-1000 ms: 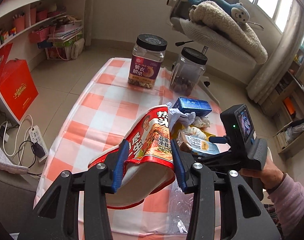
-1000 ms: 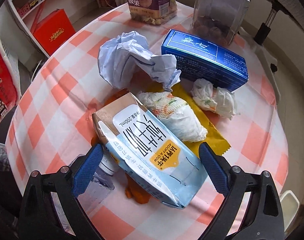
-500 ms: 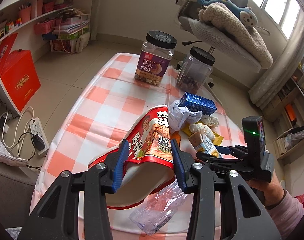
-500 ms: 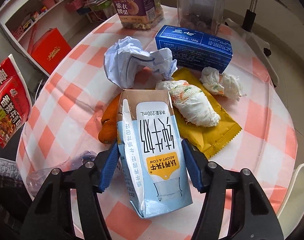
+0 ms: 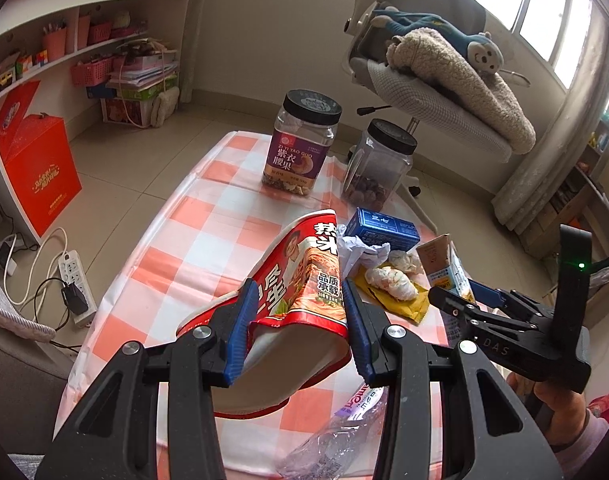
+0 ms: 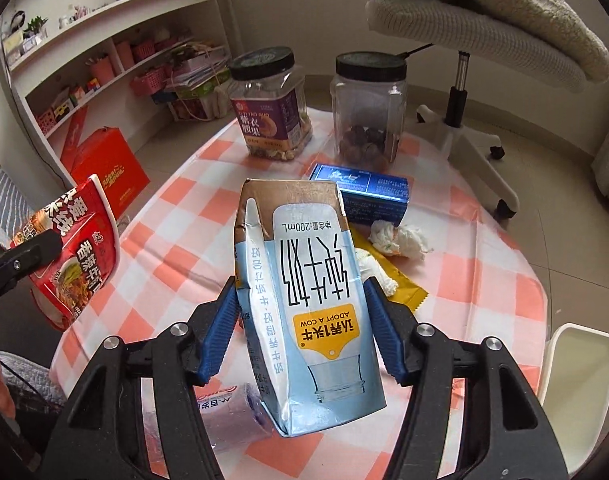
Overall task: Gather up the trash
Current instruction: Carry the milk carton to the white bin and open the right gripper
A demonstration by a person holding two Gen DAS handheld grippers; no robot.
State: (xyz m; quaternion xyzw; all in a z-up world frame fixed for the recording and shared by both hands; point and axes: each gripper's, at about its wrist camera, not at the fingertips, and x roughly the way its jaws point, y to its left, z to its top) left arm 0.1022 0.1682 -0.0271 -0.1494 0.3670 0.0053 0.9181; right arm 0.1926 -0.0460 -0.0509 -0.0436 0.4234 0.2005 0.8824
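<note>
Trash lies on the checked table [image 5: 208, 232]: a blue box [image 5: 386, 229], crumpled paper [image 5: 358, 250], two tissue wads on a yellow wrapper [image 5: 400, 306], and a squashed clear bottle [image 5: 336, 436] at the near edge.

The red noodle bag [image 5: 304, 284] is the biggest piece. The left gripper [image 5: 300, 320] has its pads squeezed on the bag's lower part, about a third open, and holds it up over the table. The bag's mouth gapes toward the camera.

The milk carton [image 6: 304, 288] is smaller. The right gripper [image 6: 302, 328] has closed on its two sides, a bit more than half open, and holds it up off the table.

To do this step well, I think the carton should go into the bag. Keep the bag's mouth wide and steady. Bring the carton right over the mouth before letting go. Squeeze gently, since the carton is soft and dented.
</note>
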